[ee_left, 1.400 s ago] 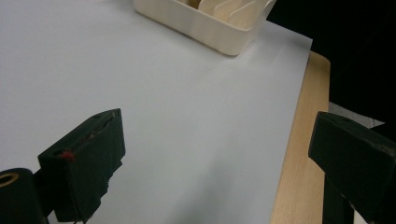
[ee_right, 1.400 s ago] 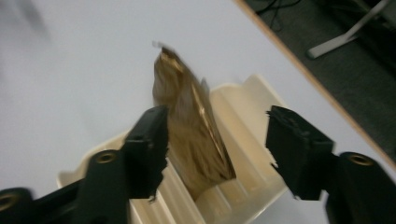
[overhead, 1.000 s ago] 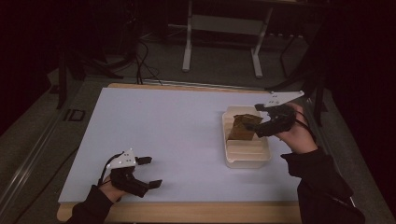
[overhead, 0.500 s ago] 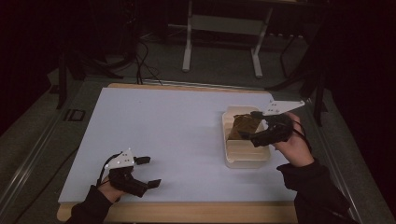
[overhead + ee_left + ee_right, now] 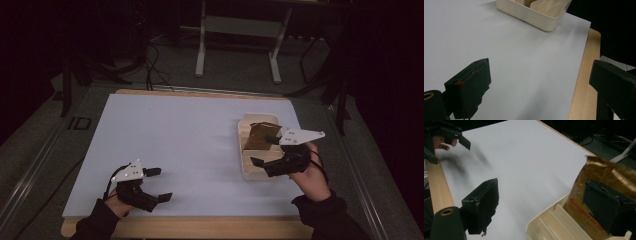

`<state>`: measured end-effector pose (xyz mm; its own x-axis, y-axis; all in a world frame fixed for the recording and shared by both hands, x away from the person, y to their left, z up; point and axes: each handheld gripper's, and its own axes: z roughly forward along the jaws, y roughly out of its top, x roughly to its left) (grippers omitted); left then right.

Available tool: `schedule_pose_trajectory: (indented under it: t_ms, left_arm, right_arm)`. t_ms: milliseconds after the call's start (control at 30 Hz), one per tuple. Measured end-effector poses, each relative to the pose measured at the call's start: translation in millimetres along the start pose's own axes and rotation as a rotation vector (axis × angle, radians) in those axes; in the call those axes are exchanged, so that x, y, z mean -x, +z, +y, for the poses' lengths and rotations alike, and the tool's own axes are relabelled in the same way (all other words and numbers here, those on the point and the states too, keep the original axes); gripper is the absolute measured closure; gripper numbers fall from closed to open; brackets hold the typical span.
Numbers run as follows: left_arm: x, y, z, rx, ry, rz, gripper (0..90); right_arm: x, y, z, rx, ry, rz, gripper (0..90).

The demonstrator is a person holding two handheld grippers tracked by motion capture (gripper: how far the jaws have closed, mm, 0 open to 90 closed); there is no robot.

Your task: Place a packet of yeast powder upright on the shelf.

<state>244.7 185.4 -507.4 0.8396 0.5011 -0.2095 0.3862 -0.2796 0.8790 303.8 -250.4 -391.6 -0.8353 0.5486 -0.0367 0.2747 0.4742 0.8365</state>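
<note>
My right gripper [image 5: 269,151] hangs over the near half of the cream slotted tray [image 5: 243,150], which sits toward three o'clock on the white tabletop [image 5: 185,140]. Its fingers are spread wide with nothing between them. In the right gripper view one finger [image 5: 482,205] stands over bare tabletop outside the tray's wall, and the other finger [image 5: 607,207] lies in front of the face of the brown foil packet [image 5: 584,195]; whether it touches, I cannot tell.

The packet [image 5: 259,136] stands on edge in the far end of the tray, leaning between the dividers, its long axis running roughly from six toward twelve o'clock. From my right fingertips it lies just ahead, toward twelve.

My left gripper [image 5: 157,184] rests low at about seven o'clock on the tabletop, fingers also parted and empty, well apart from the tray, which lies toward its two o'clock.

The right hand [image 5: 312,172] is plainly the nearer one. I judge that any grasp would need the fingers to straddle the packet's thin faces, which they do not yet do.
</note>
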Motion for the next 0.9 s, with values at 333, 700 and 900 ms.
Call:
schedule_pose_trajectory:
  t_ms: [333, 700, 900]
  left_arm:
    - [1.3, -1.3, 0.5, 0.013, 0.004, -0.005, 4.9]
    - [2.4, -2.1, 1.1, 0.020, 0.010, -0.010, 4.9]
    - [3.1, -2.4, 1.6, 0.021, 0.016, -0.011, 4.9]
  right_arm:
    - [-22.2, 1.5, -23.8, 0.009, 0.013, 0.044, 12.0]
    - [-37.8, 4.8, -49.8, 0.005, 0.025, 0.069, 11.2]
    - [-46.9, 5.1, -63.6, 0.004, 0.018, 0.072, 11.2]
